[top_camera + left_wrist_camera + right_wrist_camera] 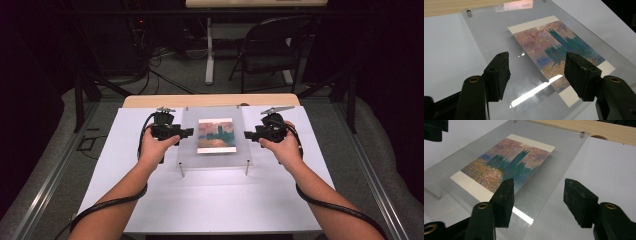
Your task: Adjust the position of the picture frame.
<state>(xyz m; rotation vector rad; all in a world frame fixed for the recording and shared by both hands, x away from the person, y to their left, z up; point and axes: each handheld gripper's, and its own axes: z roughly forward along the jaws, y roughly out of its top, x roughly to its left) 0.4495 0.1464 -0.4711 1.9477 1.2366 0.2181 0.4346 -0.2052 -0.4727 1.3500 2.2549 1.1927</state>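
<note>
Left gripper (537, 72) fingers (499, 75) spread wide above clear panel (489, 30), holding nothing.

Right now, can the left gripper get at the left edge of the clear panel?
Probably yes. The left gripper hangs open right at the clear panel, its jaws spread, and nothing lies between them and that edge on the white table.

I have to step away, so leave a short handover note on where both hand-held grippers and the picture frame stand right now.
Left hand-held gripper: open, holding nothing, at the left edge of the clear frame.
Right hand-held gripper: open, holding nothing, at the frame's right edge.
The frame stands on short posts on the white table, with the painting print inside.
Done: both grippers placed.
Left: probably grip both edges.
</note>
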